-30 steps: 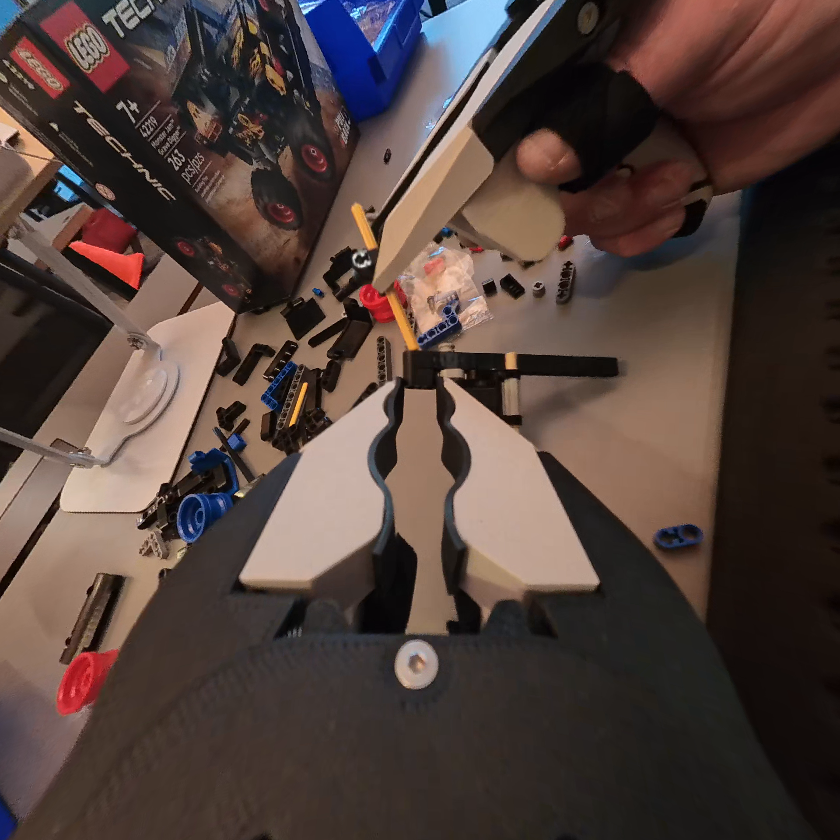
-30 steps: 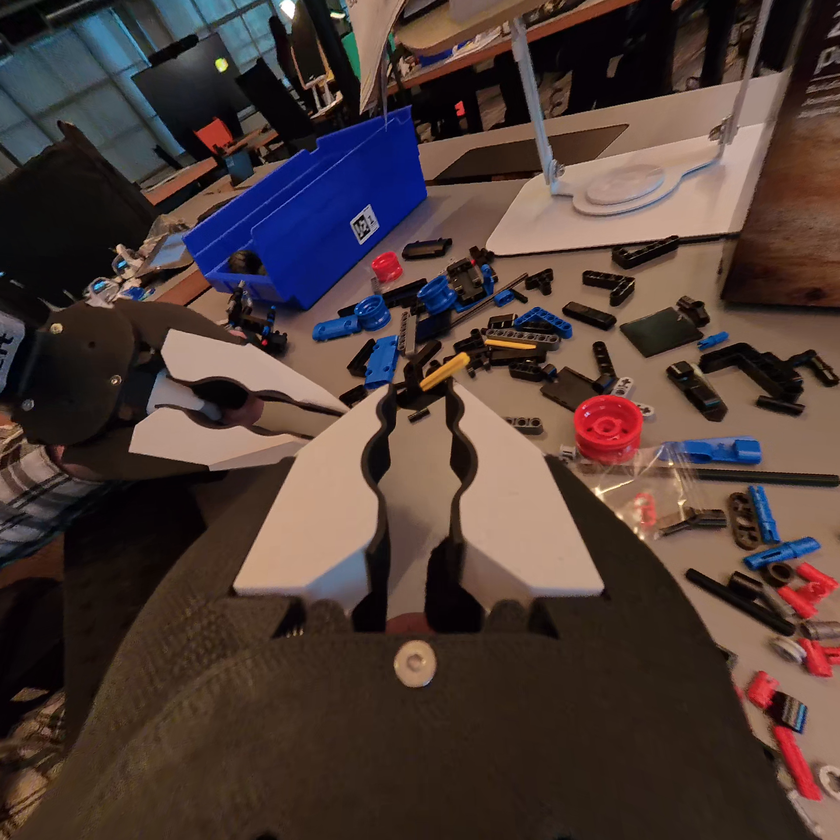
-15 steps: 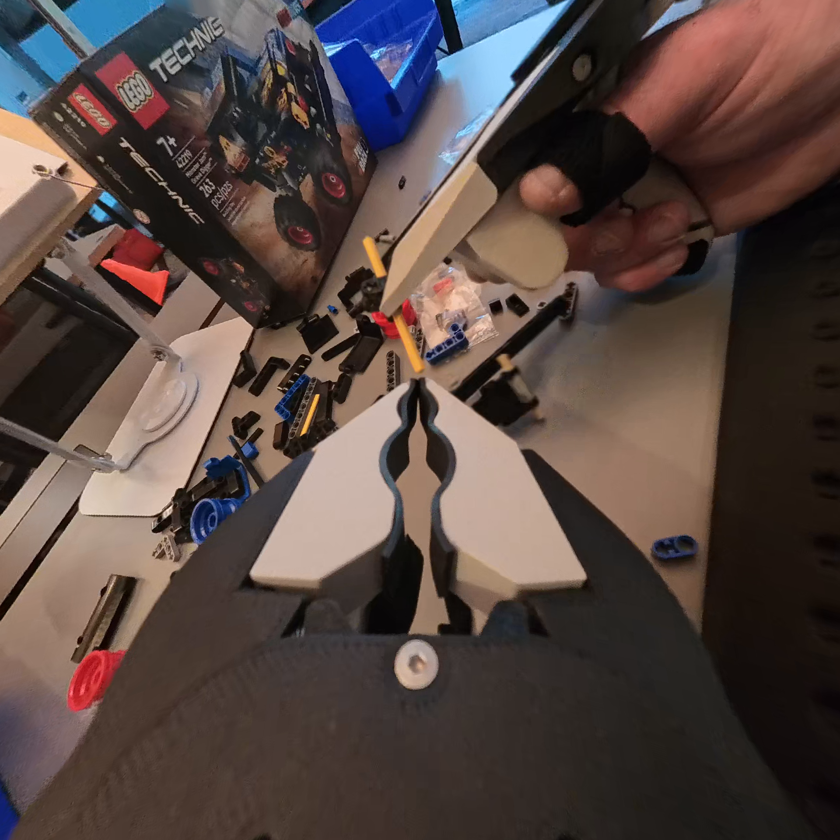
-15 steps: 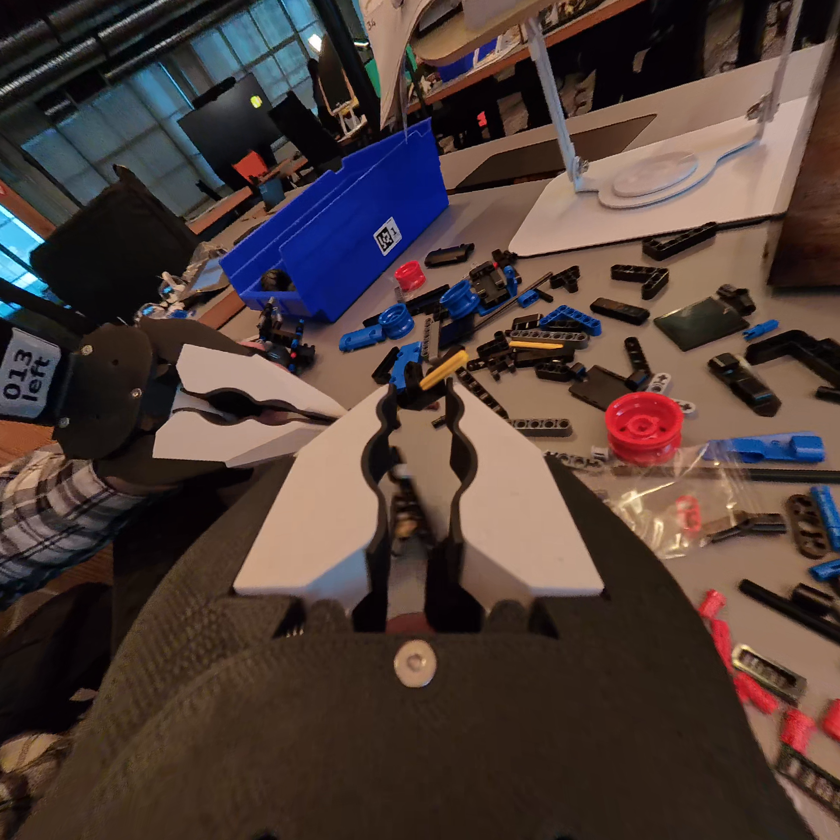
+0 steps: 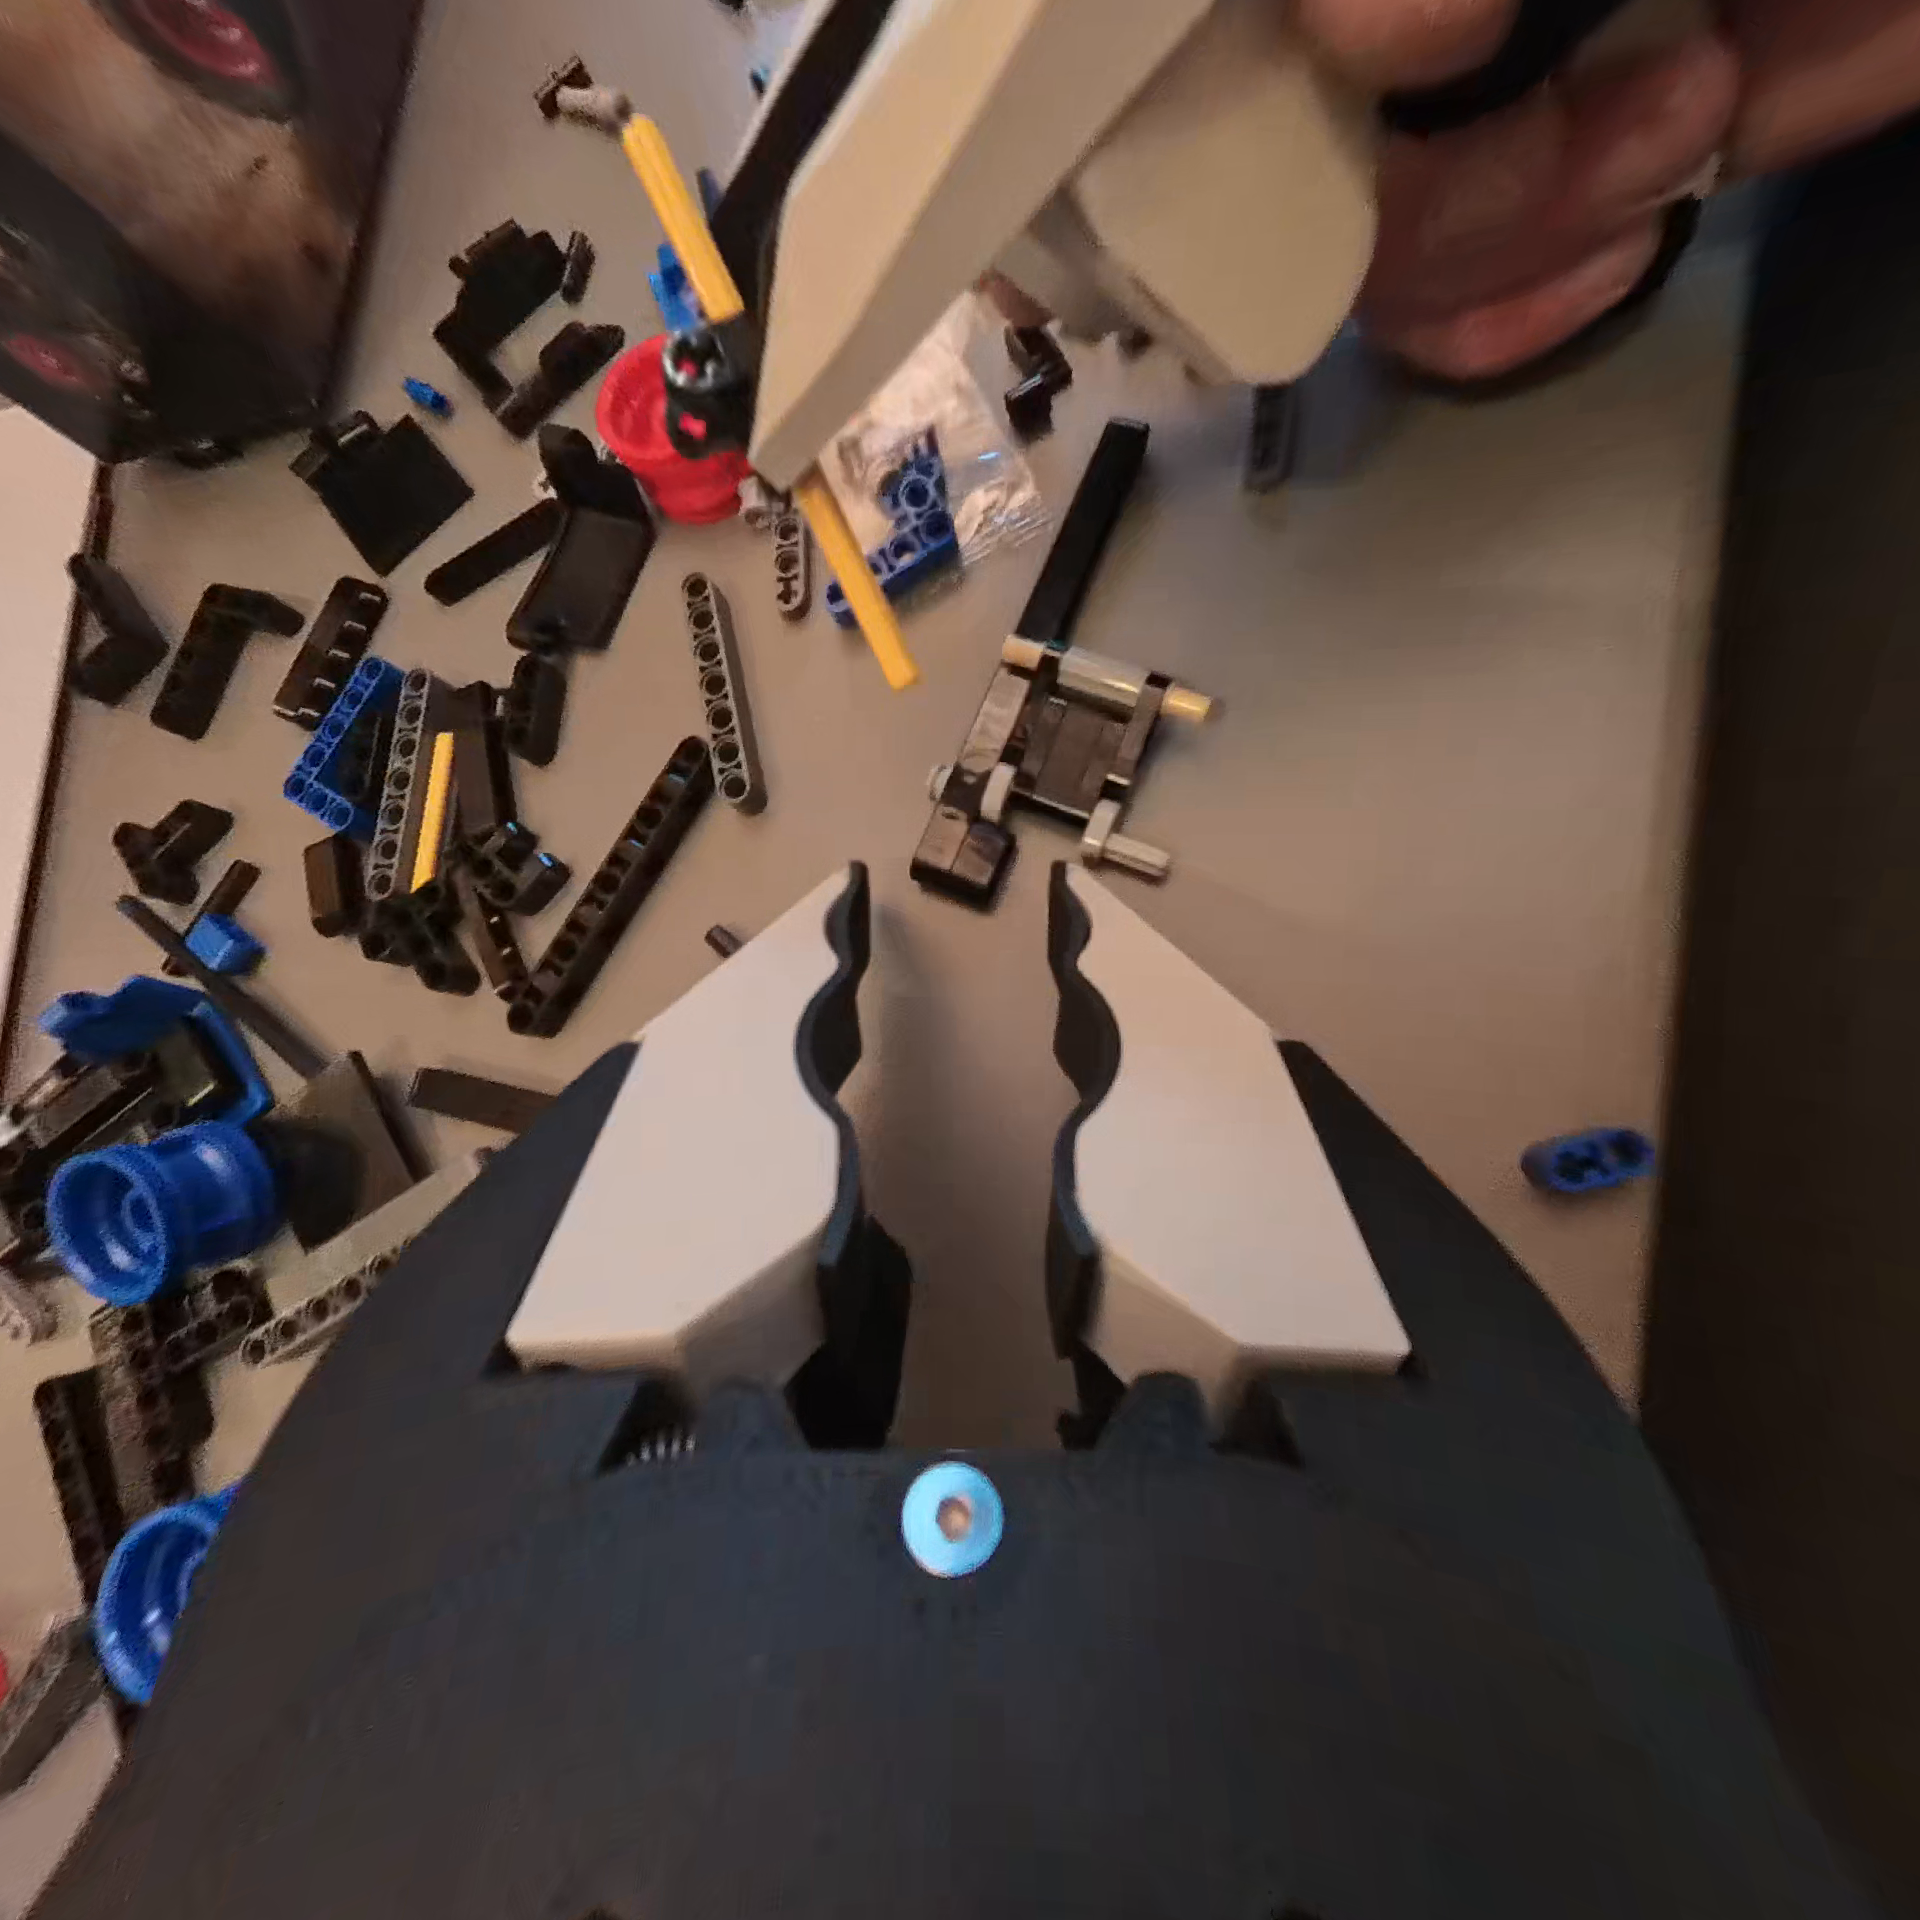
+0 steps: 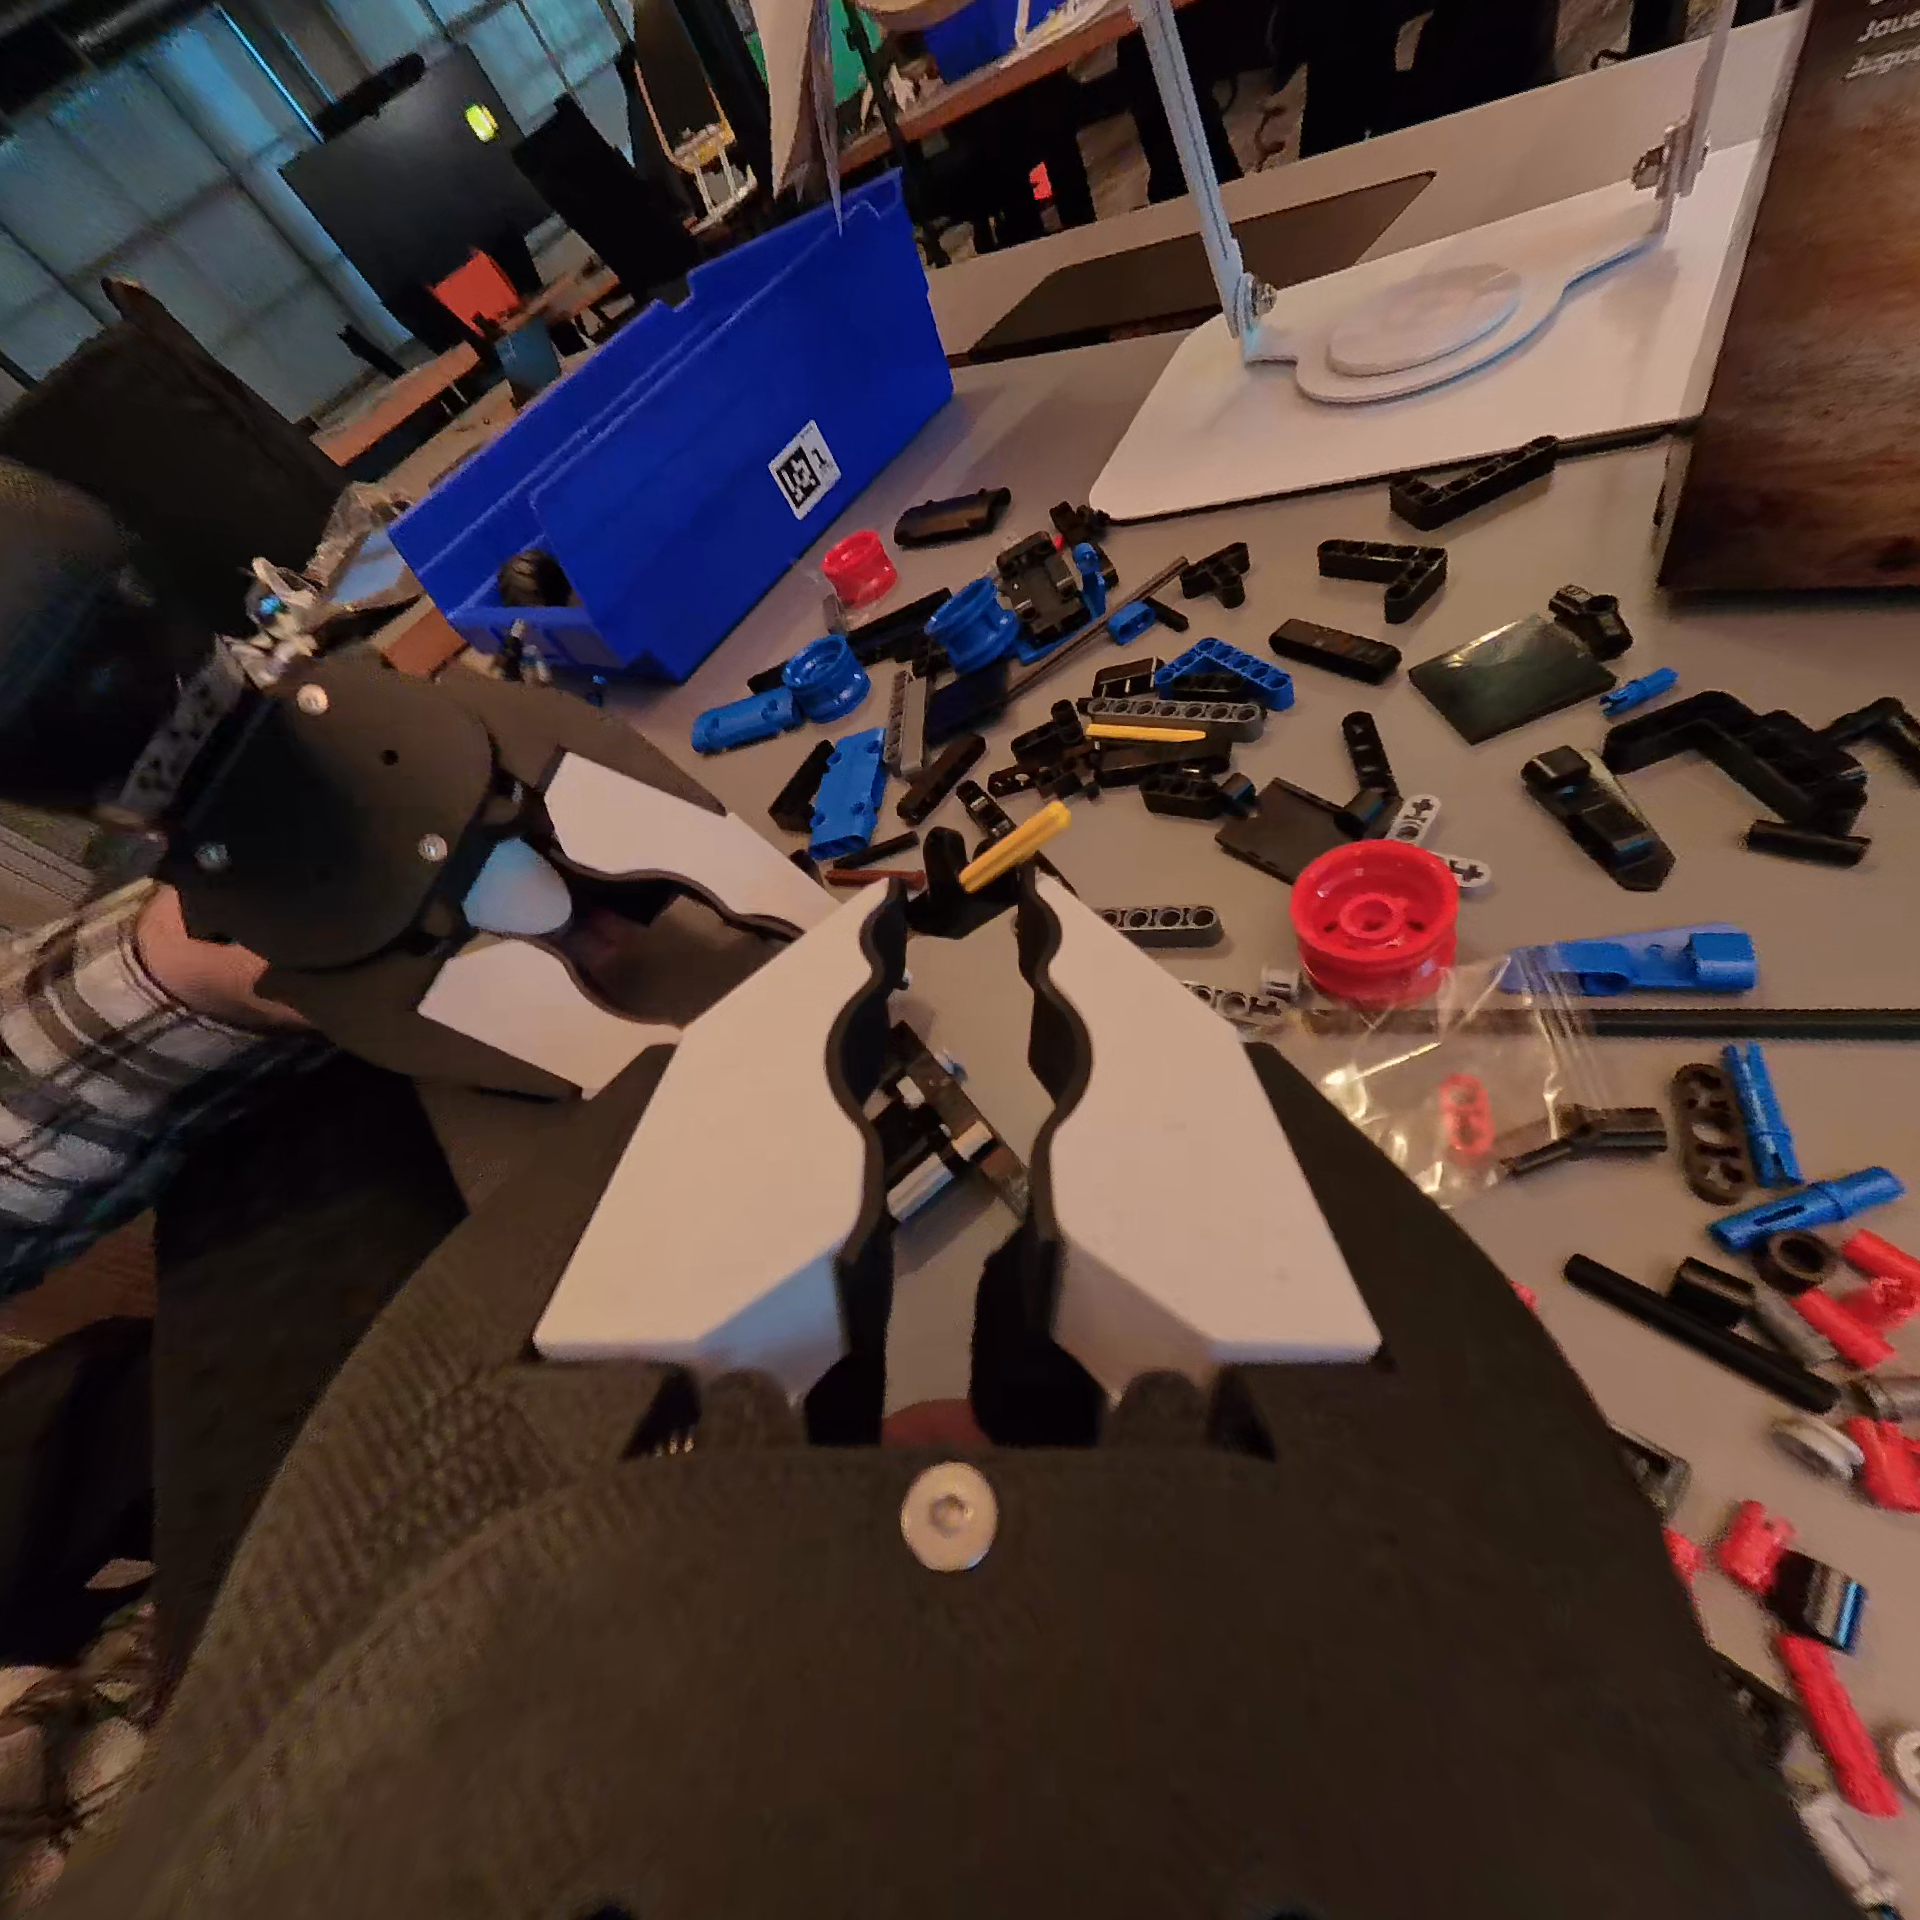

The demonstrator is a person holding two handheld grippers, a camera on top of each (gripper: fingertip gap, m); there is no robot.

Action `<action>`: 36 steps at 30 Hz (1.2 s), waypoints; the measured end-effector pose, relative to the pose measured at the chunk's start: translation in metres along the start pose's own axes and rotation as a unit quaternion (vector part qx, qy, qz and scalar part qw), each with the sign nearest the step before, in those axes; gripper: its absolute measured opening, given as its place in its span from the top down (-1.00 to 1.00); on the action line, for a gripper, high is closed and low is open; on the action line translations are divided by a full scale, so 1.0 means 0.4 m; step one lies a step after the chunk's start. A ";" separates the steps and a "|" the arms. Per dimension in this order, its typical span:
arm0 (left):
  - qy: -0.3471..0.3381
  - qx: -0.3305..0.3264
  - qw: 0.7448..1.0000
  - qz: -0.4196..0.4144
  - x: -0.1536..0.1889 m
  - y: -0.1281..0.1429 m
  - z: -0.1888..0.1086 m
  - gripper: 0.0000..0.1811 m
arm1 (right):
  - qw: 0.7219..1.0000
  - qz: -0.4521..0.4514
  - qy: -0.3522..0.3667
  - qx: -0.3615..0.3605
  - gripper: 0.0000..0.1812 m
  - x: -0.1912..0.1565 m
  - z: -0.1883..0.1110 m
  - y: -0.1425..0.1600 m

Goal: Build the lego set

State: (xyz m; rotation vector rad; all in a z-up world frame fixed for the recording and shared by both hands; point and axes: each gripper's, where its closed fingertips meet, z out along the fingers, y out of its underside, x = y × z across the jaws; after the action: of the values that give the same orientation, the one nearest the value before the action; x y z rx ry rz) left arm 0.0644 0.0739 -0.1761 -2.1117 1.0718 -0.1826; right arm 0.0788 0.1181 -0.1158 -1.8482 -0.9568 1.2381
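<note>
My left gripper [image 5: 954, 894] is open and empty above the grey table. Just beyond its tips a small black-and-grey assembly [image 5: 1049, 769] with a long black beam lies on the table. My right gripper [image 6: 956, 899] is shut on a black connector carrying a yellow axle [image 6: 1013, 831]. In the left wrist view the right gripper [image 5: 753, 416] hangs above the parts pile, with the yellow axle [image 5: 862, 582] slanting down towards the assembly. In the right wrist view the assembly [image 6: 935, 1132] shows between my fingers, and the left gripper [image 6: 717, 945] is at the left.
Loose black, blue and red parts cover the table. A red wheel [image 6: 1371, 914] and a clear bag [image 6: 1455, 1101] lie right of my right gripper. A blue bin [image 6: 707, 436], a white stand base [image 6: 1403, 416] and the set's box [image 5: 156, 208] stand behind. A small blue link [image 5: 1584, 1158] lies near the dark table edge. About 8 cm separates my left fingertips from my right. The red wheel [image 6: 1371, 914] is about 7 cm from my right fingertips.
My left gripper has let go of the black assembly, opened and pulled back; the assembly now lies on the table. My right gripper still holds the yellow axle piece.
</note>
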 end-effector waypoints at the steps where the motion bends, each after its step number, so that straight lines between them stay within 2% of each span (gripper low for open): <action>1: 0.009 -0.003 1.000 -0.001 -0.001 -0.001 0.002 0.66 | 1.000 -0.005 0.004 -0.004 0.78 0.002 0.002 0.003; 4: 0.037 -0.006 0.999 0.001 0.008 -0.003 0.009 0.82 | 1.000 -0.012 0.009 -0.017 0.78 0.006 0.008 0.011; 7: 0.031 0.006 0.999 0.009 0.007 -0.009 0.015 0.83 | 0.999 -0.020 0.009 -0.032 0.78 0.009 0.016 0.016; 12: -0.041 0.017 0.990 0.133 0.000 -0.017 0.000 0.83 | 0.998 -0.052 -0.005 -0.046 0.78 0.001 0.016 0.008; 18: -0.125 0.052 0.958 0.254 -0.003 -0.041 -0.035 0.83 | 0.989 -0.117 -0.039 -0.078 0.78 -0.017 0.016 0.013; 22: -0.147 0.074 0.937 0.308 0.017 -0.060 -0.046 0.83 | 0.985 -0.135 -0.063 -0.083 0.77 -0.030 0.022 0.013; 28: -0.165 0.091 0.921 0.342 0.030 -0.072 -0.049 0.83 | 0.979 -0.163 -0.091 -0.078 0.78 -0.047 0.013 0.015; 36: -0.174 0.099 0.916 0.347 0.032 -0.078 -0.053 0.84 | 0.977 -0.181 -0.087 -0.073 0.77 -0.053 0.008 0.016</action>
State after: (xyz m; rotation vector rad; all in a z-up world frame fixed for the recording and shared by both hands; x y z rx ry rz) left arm 0.0835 0.0641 -0.1425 -1.4030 1.4320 0.3981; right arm 0.0712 0.0971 -0.1132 -1.5954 -1.4419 1.1381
